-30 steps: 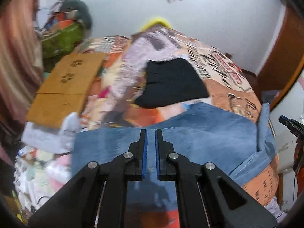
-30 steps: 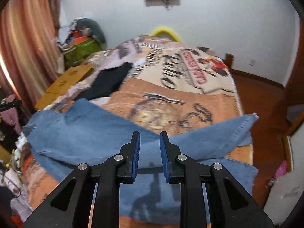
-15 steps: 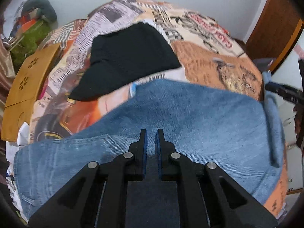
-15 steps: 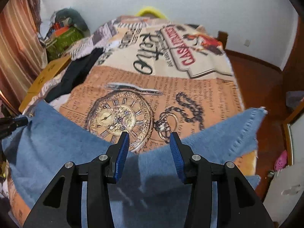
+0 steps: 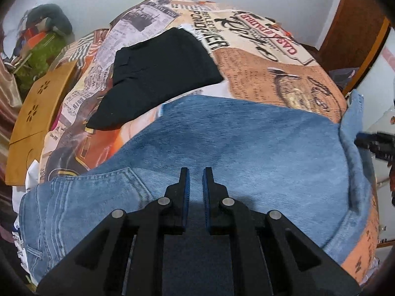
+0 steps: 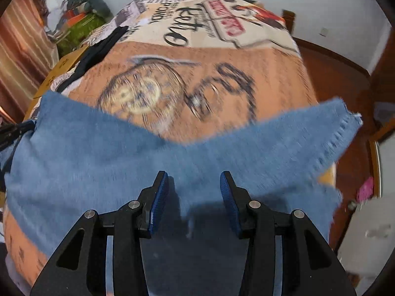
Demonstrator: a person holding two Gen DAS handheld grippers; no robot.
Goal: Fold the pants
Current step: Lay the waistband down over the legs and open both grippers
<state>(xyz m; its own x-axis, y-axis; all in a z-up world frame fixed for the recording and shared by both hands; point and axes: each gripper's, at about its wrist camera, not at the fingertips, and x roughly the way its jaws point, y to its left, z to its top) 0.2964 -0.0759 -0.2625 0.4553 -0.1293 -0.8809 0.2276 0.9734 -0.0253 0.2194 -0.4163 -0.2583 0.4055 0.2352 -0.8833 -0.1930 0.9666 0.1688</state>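
Note:
Blue denim pants (image 5: pixel 246 148) lie folded across the near end of a printed bedspread (image 5: pixel 259 61). In the right wrist view the pants (image 6: pixel 98 153) spread below me, with a leg hem (image 6: pixel 343 123) at the right. My left gripper (image 5: pixel 195 175) hovers over the denim near the waistband pocket (image 5: pixel 98 192), jaws nearly closed with a narrow gap and nothing between them. My right gripper (image 6: pixel 194 180) is open wide over the leg fabric, holding nothing. The right gripper's tips (image 5: pixel 375 143) show at the right edge of the left view.
A folded black garment (image 5: pixel 158 79) lies on the bed beyond the jeans. A wooden board (image 5: pixel 37 113) and a pile of bags (image 5: pixel 42 49) stand at the left. Wooden floor (image 6: pixel 338 79) and a door lie at the right.
Both grippers have dropped closer to the bed over the jeans. My right gripper has opened wide and let go of the denim. The left jaws have parted slightly.

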